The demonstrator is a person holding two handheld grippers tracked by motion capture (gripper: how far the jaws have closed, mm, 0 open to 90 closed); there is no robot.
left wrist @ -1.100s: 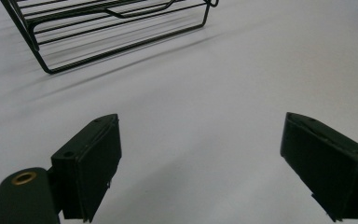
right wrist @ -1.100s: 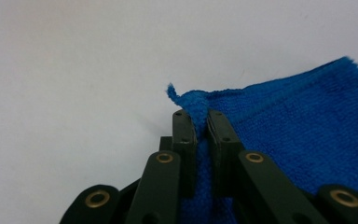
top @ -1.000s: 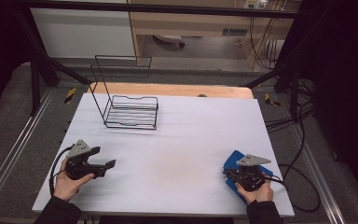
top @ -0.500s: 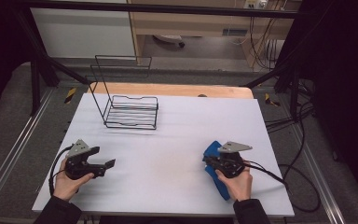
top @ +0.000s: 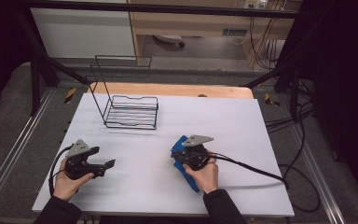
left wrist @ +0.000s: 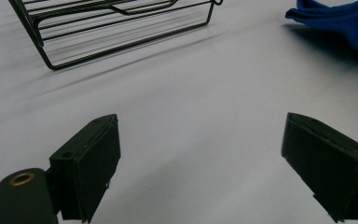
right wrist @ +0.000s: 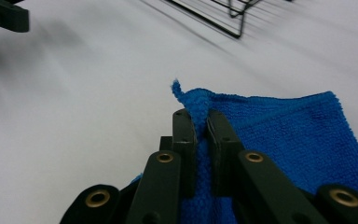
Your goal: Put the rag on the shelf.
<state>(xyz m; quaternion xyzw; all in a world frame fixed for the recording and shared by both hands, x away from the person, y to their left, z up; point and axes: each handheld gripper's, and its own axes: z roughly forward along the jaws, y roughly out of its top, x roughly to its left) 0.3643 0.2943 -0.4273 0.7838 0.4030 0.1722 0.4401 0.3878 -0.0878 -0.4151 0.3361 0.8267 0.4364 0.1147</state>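
A blue terry cloth (right wrist: 279, 135) was pinched in the right claw (right wrist: 200, 121) above the white bench (top: 242, 121), the left claw (left wrist: 200, 154) held wide, a spreading pull likely needed next.

Right gripper (right wrist: 201, 128) pinches the blue cloth (right wrist: 279, 135) edge — blurred wire rack (right wrist: 223, 14), seemingly, lies beyond.

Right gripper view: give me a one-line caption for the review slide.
Right gripper shut on a fold of blue cloth above the white table, wire rack beyond.
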